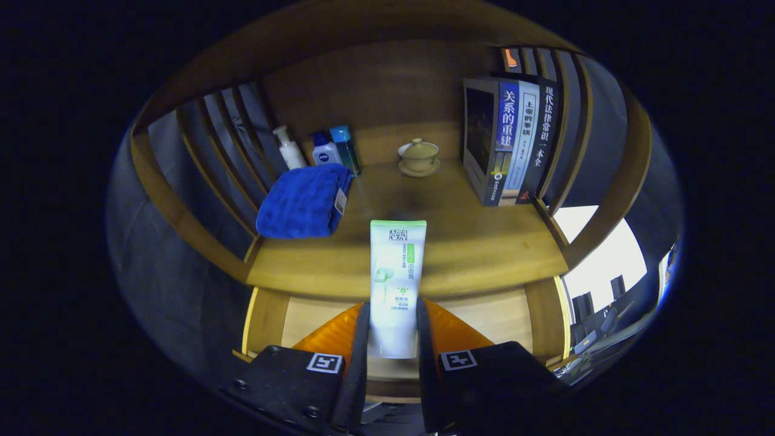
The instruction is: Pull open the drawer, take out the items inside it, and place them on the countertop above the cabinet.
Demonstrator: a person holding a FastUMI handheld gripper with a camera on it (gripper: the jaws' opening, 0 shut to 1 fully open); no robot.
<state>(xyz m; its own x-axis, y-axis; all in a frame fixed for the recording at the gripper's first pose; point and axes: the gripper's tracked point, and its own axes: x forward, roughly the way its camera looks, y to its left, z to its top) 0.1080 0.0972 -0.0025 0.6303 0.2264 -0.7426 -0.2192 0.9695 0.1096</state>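
Observation:
A white and green tube (396, 272) stands upright between my fingers, its lower end pinched by both. My gripper (392, 330) is shut on it and holds it above the open drawer (484, 315), whose pale wooden bottom shows behind the fingers. The tube's top reaches up in front of the wooden countertop (472, 242) just beyond the drawer.
A folded blue towel (303, 203) lies on the countertop's left. Behind it stand a pump bottle (289, 148) and two small bottles (333, 150). A lidded tea cup on a saucer (418, 157) sits at the back centre. Several books (511, 139) stand at the right. Slatted wooden sides enclose the shelf.

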